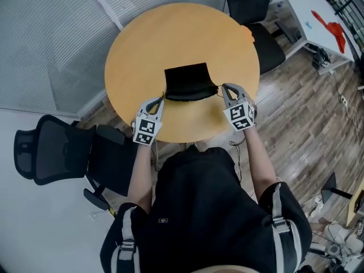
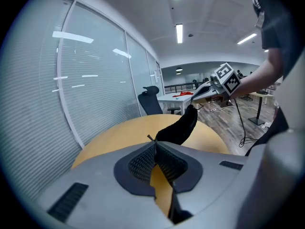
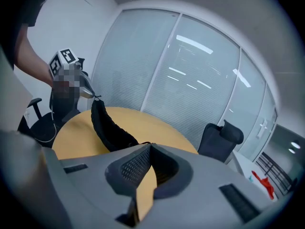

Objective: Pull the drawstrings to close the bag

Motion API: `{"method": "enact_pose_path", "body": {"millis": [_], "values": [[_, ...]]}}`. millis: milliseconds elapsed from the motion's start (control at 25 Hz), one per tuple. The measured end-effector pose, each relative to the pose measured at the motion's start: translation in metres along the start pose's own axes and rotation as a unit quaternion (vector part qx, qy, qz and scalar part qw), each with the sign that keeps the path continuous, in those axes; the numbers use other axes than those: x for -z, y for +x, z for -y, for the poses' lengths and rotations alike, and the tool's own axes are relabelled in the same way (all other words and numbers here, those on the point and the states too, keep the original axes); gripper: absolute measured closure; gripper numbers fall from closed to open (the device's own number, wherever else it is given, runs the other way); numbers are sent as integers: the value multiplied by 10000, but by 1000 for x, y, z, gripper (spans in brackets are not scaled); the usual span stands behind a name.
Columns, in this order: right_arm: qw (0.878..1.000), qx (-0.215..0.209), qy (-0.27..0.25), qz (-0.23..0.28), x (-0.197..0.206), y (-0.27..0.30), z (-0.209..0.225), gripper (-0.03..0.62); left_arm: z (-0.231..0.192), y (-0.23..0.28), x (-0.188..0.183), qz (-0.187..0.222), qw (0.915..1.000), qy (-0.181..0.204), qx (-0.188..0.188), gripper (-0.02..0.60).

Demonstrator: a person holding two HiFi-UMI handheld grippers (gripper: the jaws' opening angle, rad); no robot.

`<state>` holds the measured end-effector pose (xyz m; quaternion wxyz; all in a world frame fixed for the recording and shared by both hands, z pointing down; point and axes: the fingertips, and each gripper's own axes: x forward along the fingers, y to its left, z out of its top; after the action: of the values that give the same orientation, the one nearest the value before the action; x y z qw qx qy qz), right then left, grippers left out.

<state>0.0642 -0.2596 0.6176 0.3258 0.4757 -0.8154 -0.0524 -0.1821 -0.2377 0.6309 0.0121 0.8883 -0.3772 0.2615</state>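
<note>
Black, seemingly plain bag (image 1: 186,79); tan table (image 1: 148,44)

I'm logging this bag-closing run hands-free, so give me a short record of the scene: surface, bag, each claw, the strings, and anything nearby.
surface: round wooden table
bag: black, on the table's near half, near edge strung between the two claws
left claw: shut on the left drawstring, at the bag's left corner
right claw: shut on the right drawstring, at the bag's right corner
nearby: black office chair beside the table
</note>
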Motion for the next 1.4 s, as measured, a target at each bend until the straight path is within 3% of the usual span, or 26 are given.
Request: {"method": "enact_pose_path", "body": {"millis": [280,520,1000,1400], "values": [[9965,440,-490,511,-59,-23,40,536,-31,-29,-75,495,9966,313,-575,563],[9919,629,-759,800,-88,-50,57,536,-41,-63,-120,704,9913,346,-1054,563],[9865,802,-787,1193,-102,-86,90,536,-36,-118,-141,670,9829,-60,-1715,563],[9862,749,-806,1240,-93,-96,101,536,-19,-134,-140,720,9757,-395,-2031,563]]}}
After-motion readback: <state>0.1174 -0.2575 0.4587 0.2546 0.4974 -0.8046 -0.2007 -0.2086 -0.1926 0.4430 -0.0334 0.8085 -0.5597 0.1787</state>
